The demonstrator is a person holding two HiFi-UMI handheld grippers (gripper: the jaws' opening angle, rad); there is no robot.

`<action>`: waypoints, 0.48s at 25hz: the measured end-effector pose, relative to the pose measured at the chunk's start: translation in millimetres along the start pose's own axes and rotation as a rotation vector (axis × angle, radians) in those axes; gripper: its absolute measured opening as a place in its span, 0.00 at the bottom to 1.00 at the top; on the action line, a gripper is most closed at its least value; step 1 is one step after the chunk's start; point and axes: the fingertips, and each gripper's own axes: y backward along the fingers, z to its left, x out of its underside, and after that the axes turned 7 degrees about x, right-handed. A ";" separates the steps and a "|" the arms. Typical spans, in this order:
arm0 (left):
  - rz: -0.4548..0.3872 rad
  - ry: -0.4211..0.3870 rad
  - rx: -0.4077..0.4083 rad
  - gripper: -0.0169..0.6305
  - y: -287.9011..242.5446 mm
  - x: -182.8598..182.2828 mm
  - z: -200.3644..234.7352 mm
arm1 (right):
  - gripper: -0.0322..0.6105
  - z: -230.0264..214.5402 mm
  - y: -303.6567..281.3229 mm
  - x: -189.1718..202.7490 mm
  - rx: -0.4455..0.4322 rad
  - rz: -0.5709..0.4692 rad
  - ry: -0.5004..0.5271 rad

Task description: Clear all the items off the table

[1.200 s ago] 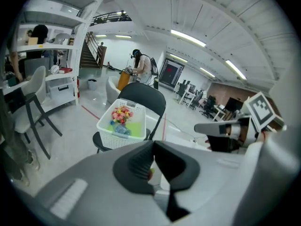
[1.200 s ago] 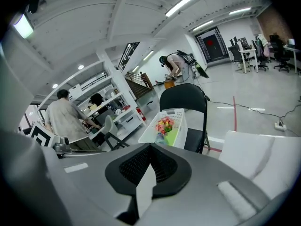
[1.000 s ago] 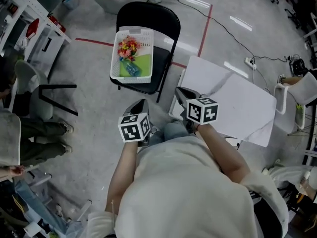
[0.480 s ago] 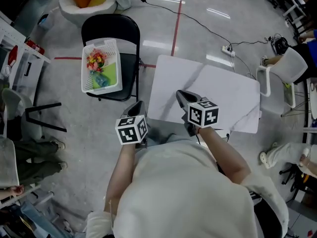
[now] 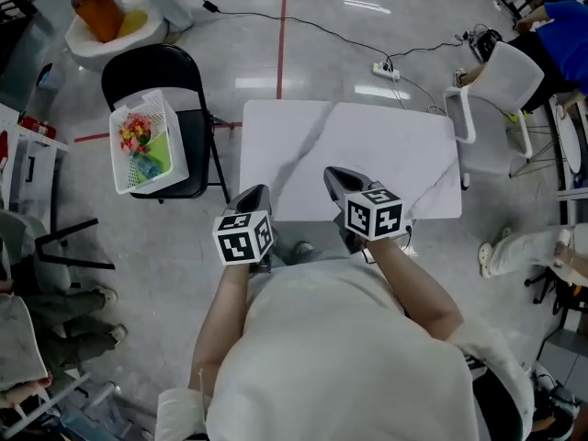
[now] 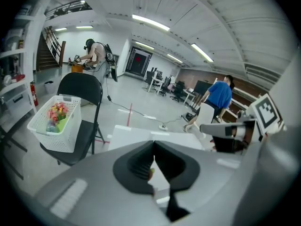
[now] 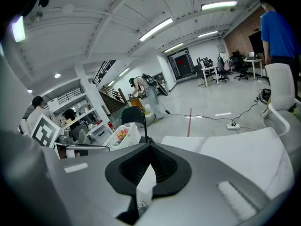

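Note:
The white table [image 5: 367, 145] stands right in front of me with a bare top, and nothing lies on the part I see. A white basket [image 5: 147, 145] with flowers and a green item rests on a black folding chair [image 5: 161, 72] to the table's left. My left gripper [image 5: 256, 191] hangs shut and empty over the table's near edge. Beside it, my right gripper [image 5: 333, 174] is also shut with nothing in it. In the left gripper view the gripper [image 6: 154, 143] shows closed jaws, with the basket [image 6: 52, 122] far left. The right gripper [image 7: 150, 146] also sees the basket [image 7: 123, 134].
A white chair [image 5: 491, 85] stands at the table's right end, with a power strip [image 5: 386, 68] and cable on the floor behind. A person in blue [image 5: 560, 16] is at the far right. Someone's legs [image 5: 69, 310] show at left. A white tub [image 5: 106, 21] sits behind the black chair.
The head view has swung right: the table has come to the middle of the picture and the chair with the basket has slid left. Both grippers stay shut in the same pose.

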 end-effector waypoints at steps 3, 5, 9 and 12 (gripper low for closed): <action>0.022 -0.034 0.043 0.04 -13.4 3.0 -27.0 | 0.05 -23.0 20.4 6.3 0.044 -0.021 -0.020; 0.037 -0.059 0.072 0.04 -20.3 6.6 -41.8 | 0.05 -35.7 32.9 13.4 0.074 -0.034 -0.038; 0.072 -0.105 0.125 0.04 -29.7 17.4 -69.7 | 0.05 -58.8 57.7 31.3 0.130 -0.052 -0.088; 0.099 -0.141 0.162 0.04 -34.9 24.8 -85.3 | 0.05 -70.5 74.7 41.1 0.172 -0.074 -0.126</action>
